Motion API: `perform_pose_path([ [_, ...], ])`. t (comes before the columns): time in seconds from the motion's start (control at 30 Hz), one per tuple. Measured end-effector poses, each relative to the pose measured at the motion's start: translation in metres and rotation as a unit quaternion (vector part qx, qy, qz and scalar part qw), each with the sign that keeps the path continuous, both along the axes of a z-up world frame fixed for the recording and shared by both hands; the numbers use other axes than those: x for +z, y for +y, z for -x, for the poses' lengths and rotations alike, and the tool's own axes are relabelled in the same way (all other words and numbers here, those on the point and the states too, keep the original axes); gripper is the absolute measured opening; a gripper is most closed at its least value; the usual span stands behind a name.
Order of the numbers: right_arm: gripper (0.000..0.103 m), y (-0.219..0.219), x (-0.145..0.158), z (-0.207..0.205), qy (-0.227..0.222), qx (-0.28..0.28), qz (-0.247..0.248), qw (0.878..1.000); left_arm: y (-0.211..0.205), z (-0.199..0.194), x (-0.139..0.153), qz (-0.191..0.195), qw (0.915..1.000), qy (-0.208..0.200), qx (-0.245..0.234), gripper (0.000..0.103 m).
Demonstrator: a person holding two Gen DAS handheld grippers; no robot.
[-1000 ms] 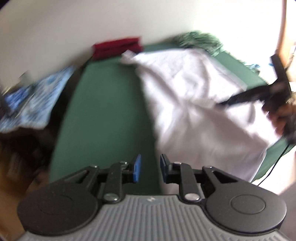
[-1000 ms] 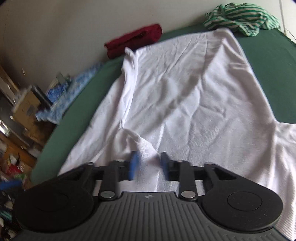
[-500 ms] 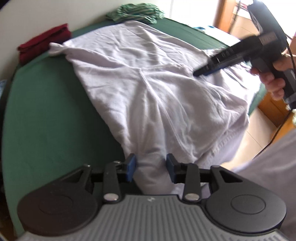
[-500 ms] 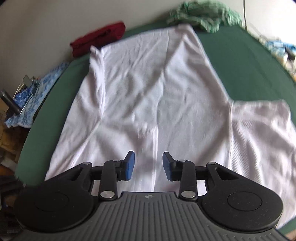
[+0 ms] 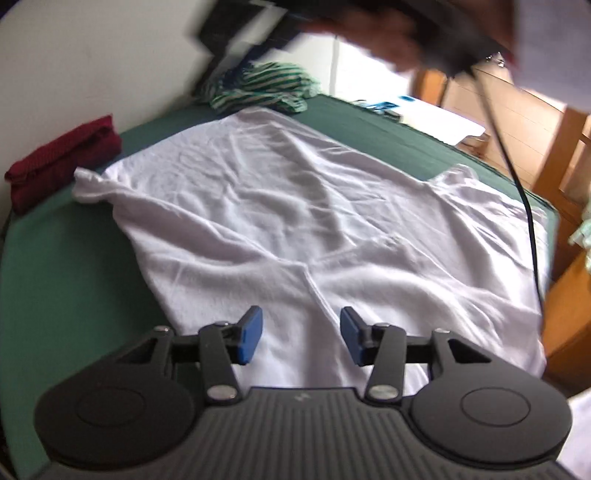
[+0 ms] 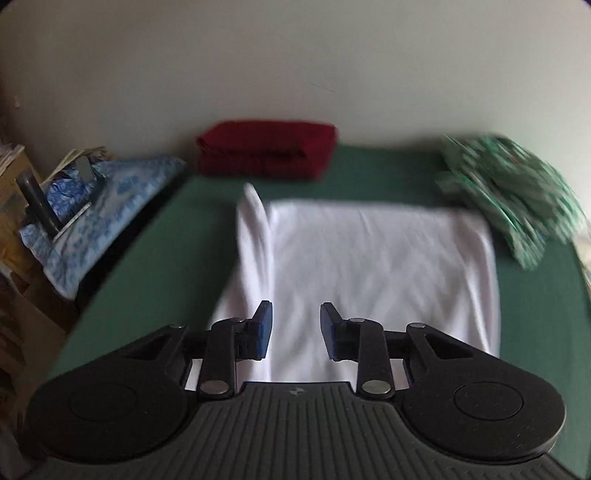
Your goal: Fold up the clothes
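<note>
A white T-shirt [image 5: 295, 206] of soft, finely knit cotton lay spread on the green-covered bed [image 5: 62, 266], creased in long shallow ridges, one sleeve bunched into a small twist at the side nearest the dark red folded garment [image 5: 62, 158]. That red piece was thick, neatly squared and set against the pale wall. A crumpled green-and-white striped garment [image 5: 262, 88] lay just beyond the T-shirt's far hem. To the side of the red garment, off the bed, sat a blue-and-white patterned cloth [image 6: 107, 206].

The left tool [image 5: 301, 334] hung low over the near part of the T-shirt, its blue-padded fingers [image 5: 251, 332] spread wide with only fabric showing between them, gripping nothing. The right tool [image 6: 295, 328] faced the T-shirt's length, its jaws likewise parted and empty. In the left wrist view a blurred hand [image 5: 373, 33] appeared above the bed with a black cable [image 5: 517, 177] trailing down.
</note>
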State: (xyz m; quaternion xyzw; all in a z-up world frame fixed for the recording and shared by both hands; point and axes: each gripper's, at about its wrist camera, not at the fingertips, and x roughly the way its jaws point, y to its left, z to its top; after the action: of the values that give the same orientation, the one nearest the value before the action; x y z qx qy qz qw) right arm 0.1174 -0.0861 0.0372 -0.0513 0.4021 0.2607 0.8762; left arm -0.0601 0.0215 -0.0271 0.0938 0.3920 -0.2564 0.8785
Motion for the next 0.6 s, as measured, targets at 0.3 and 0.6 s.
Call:
perform_pose_path([
  [0.3, 0.039, 0.136, -0.062, -0.122, -0.02, 0.055, 0.032, 0.998, -0.018, 0.006, -0.026, -0.002, 0.9974, 0.015, 0.07, 0.06],
  [0.6, 0.003, 0.134, -0.08, -0.188, -0.01, 0.024, -0.024, 0.999, -0.027, 0.002, -0.026, 0.0, 0.9939, 0.036, 0.104, 0.072],
])
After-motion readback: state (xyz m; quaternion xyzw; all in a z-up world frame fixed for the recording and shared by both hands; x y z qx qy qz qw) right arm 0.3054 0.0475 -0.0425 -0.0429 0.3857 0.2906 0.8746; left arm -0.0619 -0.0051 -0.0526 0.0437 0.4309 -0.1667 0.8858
